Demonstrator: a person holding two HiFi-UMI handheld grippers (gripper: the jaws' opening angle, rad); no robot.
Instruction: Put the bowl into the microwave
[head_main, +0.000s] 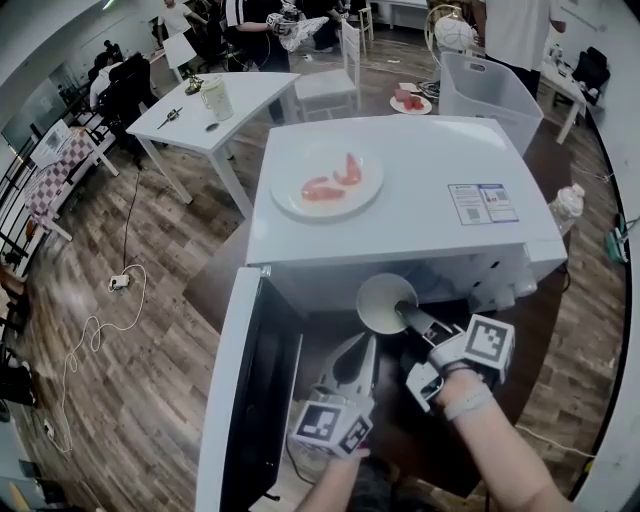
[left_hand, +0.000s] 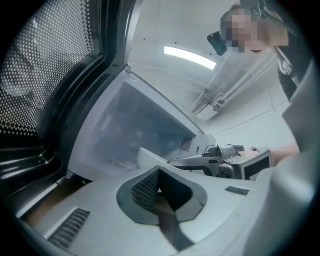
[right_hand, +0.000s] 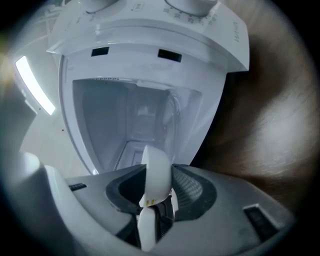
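The white bowl (head_main: 385, 303) hangs tilted at the mouth of the white microwave (head_main: 400, 215), just in front of its open cavity (right_hand: 140, 125). My right gripper (head_main: 405, 312) is shut on the bowl's rim (right_hand: 156, 175), which stands edge-on between the pads. The microwave door (head_main: 245, 400) is swung open to the left. My left gripper (head_main: 362, 350) hovers below and left of the bowl, beside the door, its pads (left_hand: 147, 187) together with nothing in them. From the left gripper view the right gripper (left_hand: 225, 162) shows against the cavity.
A white plate (head_main: 327, 180) with red food lies on the microwave's top. A clear bin (head_main: 485, 90) and a water bottle (head_main: 567, 208) stand at the right. White tables (head_main: 210, 110), chairs and people fill the back. Cables (head_main: 95, 330) trail over the wood floor at left.
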